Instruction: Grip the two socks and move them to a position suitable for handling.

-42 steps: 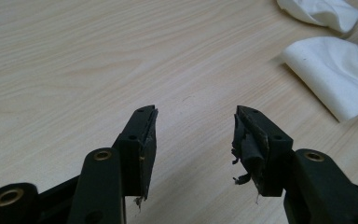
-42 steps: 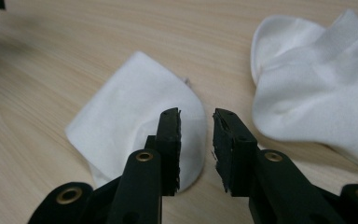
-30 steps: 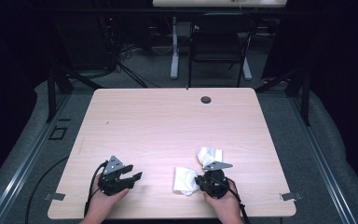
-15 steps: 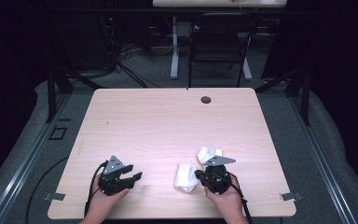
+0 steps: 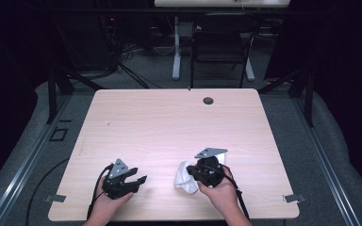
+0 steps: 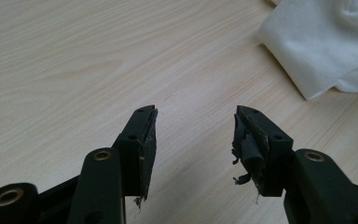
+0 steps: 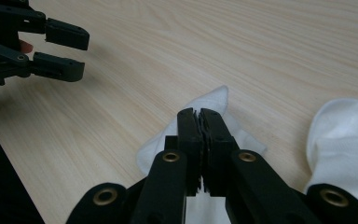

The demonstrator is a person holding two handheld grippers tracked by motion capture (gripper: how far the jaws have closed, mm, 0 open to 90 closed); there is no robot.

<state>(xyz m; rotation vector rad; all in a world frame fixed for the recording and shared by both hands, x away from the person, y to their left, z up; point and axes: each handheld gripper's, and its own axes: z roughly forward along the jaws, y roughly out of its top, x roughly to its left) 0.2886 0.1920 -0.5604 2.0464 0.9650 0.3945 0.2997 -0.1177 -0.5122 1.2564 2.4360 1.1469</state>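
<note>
A white cloth [image 5: 185,179] lies crumpled near the table's front edge, right of centre. My right gripper [image 5: 192,172] points left into it with its jaws pressed together on a fold. In the right gripper view the shut gripper [image 7: 200,114] has cloth [image 7: 216,100] spreading out from under its tips, and another bulge of white fabric [image 7: 345,135] sits at the right. My left gripper [image 5: 139,181] rests at the front left, open and holding nothing. In the left gripper view its gripper [image 6: 196,121] stands over bare wood, with the cloth [image 6: 321,42] at the upper right.
The light wooden table [image 5: 169,122] has a dark round grommet [image 5: 208,100] near its far edge. Behind it stand a black chair [image 5: 219,47] and desk legs on a grey floor. The other hand's open gripper [image 7: 65,49] shows at the right gripper view's upper left.
The right hand has risen a little with the cloth, whose left part has drawn in against the jaws. The left hand has stayed put.
</note>
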